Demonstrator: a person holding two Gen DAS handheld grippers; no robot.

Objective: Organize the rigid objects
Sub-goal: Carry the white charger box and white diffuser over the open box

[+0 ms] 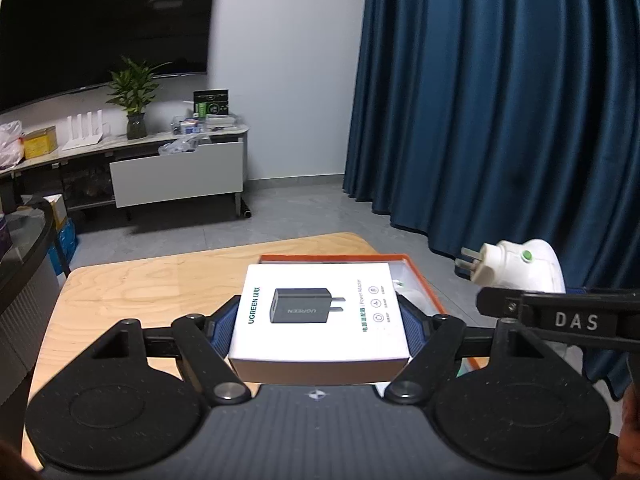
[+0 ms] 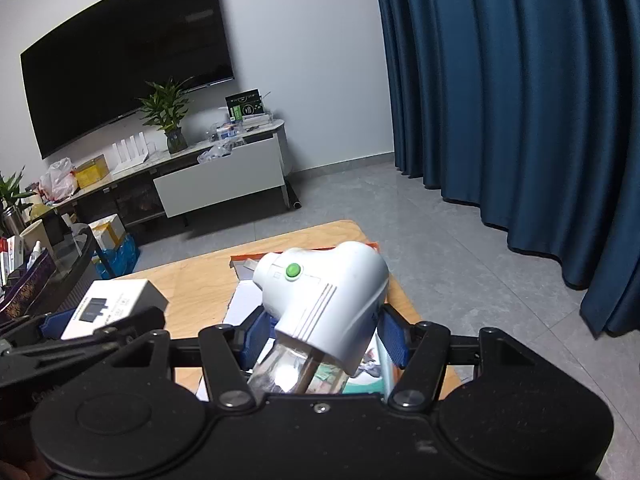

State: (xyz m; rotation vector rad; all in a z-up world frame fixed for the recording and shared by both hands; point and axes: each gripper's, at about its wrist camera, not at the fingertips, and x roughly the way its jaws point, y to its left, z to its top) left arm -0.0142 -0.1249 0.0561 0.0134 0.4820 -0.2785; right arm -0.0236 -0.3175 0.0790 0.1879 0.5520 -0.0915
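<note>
Left jaws: we see the blue pads of the left gripper (image 1: 319,316) clamped on the two short sides of the white adapter box (image 1: 318,312), which hangs level above the wooden table (image 1: 152,292), not resting on it. Right jaws: the pads of the right gripper (image 2: 322,338) are clamped on the white plug-in device (image 2: 326,296), a rounded housing with a green button and a clear bottle at its lower end; it too is carried in the air, its metal prongs pointing away from us in the left wrist view.

Beneath and just beyond both held things lies the orange-rimmed tray (image 1: 416,276), set toward the far right corner of the table. Part of its floor shows bare to the right of the box; what else lies in it is mostly hidden, though some printed paper or packaging appears under the right jaws.

Our reading of progress: both items are lifted and brought over the tray, so the picking is done; neither is set down yet. Left to do, we judge, is lowering each into the tray side by side and releasing. The rest of the table top in view carries nothing more to gather
</note>
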